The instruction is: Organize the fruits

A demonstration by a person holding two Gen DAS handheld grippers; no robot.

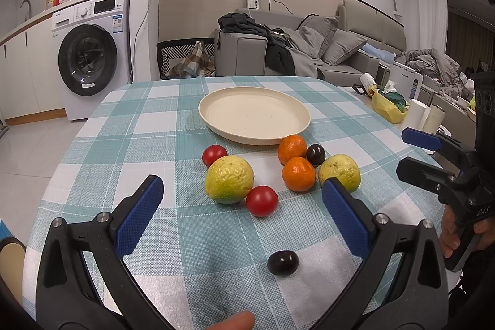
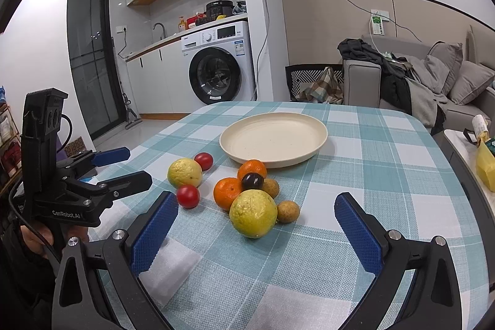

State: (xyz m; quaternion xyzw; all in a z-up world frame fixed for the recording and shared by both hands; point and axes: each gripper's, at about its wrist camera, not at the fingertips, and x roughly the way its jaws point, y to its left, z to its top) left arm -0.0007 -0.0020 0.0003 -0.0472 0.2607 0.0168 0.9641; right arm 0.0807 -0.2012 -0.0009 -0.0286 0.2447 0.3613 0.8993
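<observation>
A cream plate (image 1: 216, 101) (image 2: 315, 126) lies bare on the checked tablecloth. In front of it lie two lemons (image 1: 229, 179) (image 2: 253, 213), two oranges (image 1: 298, 173) (image 2: 227, 192), two red tomatoes (image 1: 261, 200) (image 2: 187, 195), a dark plum (image 1: 315, 154) (image 2: 252, 181) among the oranges, and two small brown fruits (image 2: 288, 211). Another dark plum (image 1: 282, 262) lies apart, near my left gripper. My left gripper (image 1: 243, 189) (image 2: 137, 164) is open and empty, above the table short of the fruit. My right gripper (image 2: 256, 203) (image 1: 411, 150) is open and empty, on the right side.
A side table (image 1: 365, 92) on the right carries a yellow bag (image 1: 386, 107), a white jug and paper rolls. A sofa (image 1: 241, 54) with clothes and a washing machine (image 1: 89, 57) stand beyond the table. The tablecloth (image 2: 386, 175) ends at a rounded far edge.
</observation>
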